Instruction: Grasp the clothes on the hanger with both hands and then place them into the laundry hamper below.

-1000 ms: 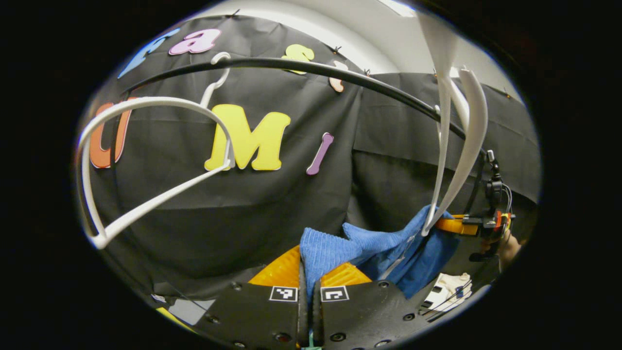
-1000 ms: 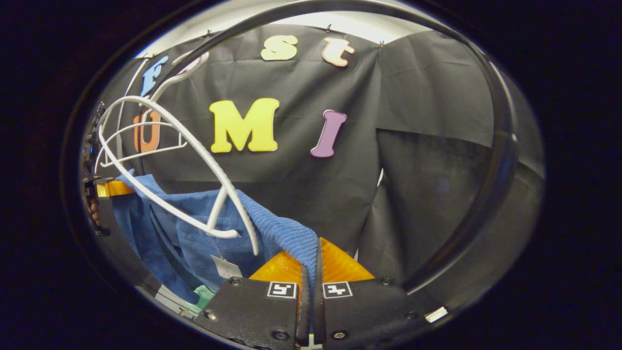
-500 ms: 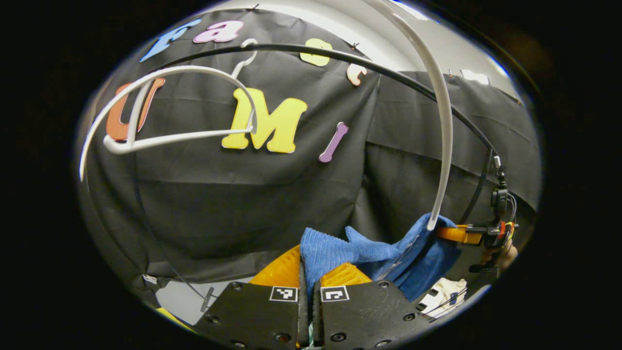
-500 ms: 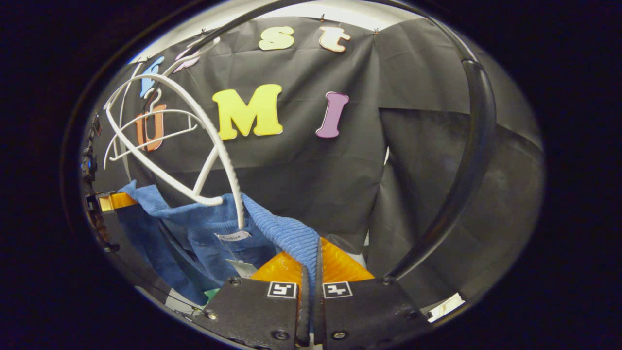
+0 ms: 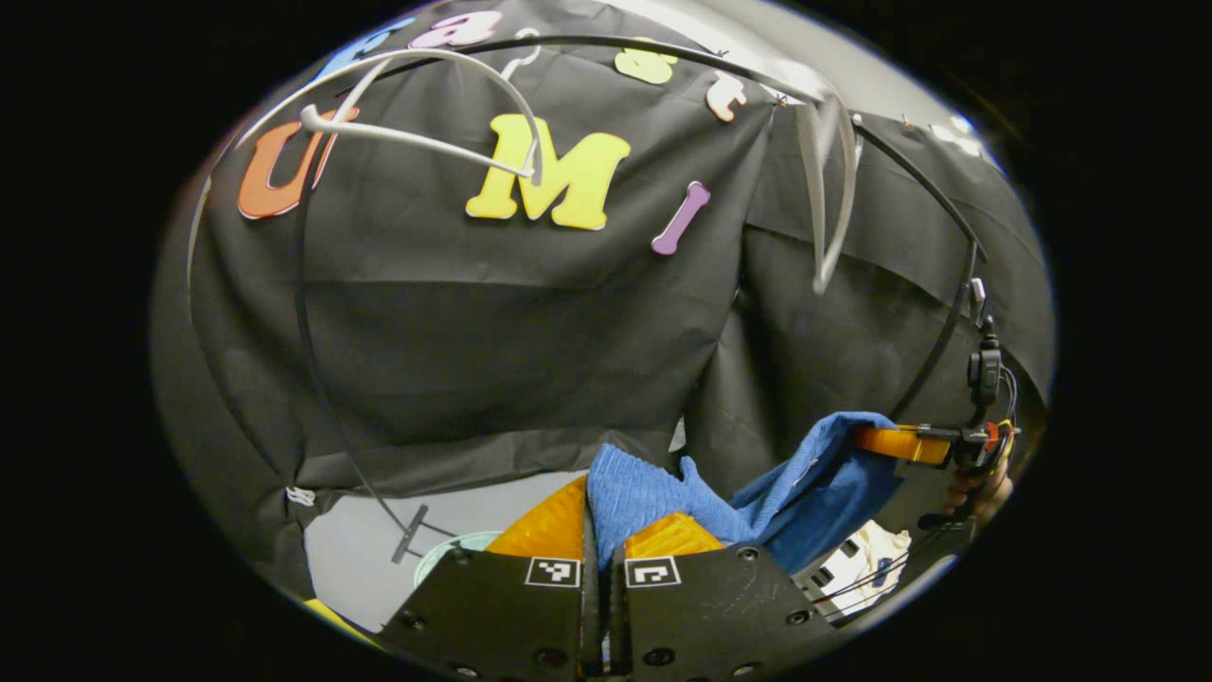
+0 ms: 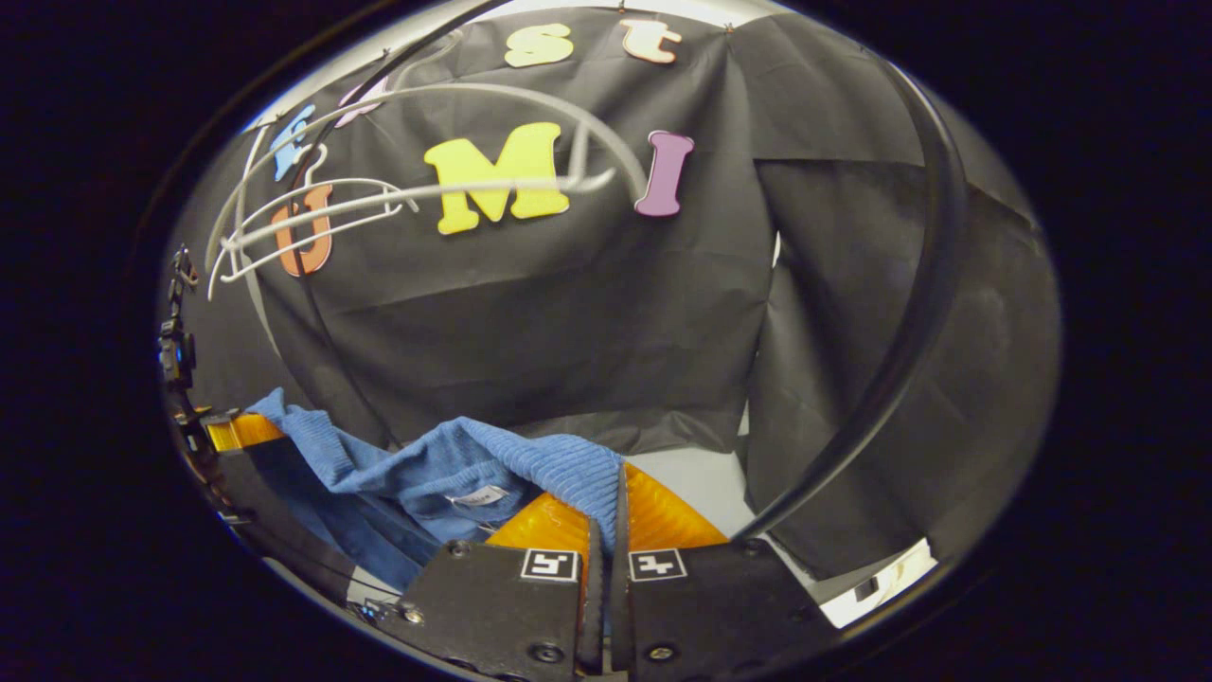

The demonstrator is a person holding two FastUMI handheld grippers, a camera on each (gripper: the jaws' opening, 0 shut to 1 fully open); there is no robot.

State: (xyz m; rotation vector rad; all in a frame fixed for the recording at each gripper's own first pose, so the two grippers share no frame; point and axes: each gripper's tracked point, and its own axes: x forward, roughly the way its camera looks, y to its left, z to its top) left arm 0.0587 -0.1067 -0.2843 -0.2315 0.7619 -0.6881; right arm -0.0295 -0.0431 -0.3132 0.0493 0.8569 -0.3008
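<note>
light: dim, even | hanger [image 6: 426,194] motion-blurred | edges: strong fisheye bend, soft

Blue ribbed sweater [image 5: 805,483] hangs stretched below the bare white hanger [image 6: 426,189], pinched at both ends.

Garment [image 5: 805,483] below hangers [image 5: 417,95] (between grippers)

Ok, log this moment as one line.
left tool: shut on blue garment | right tool: shut on garment | hanger: bare, above
</note>
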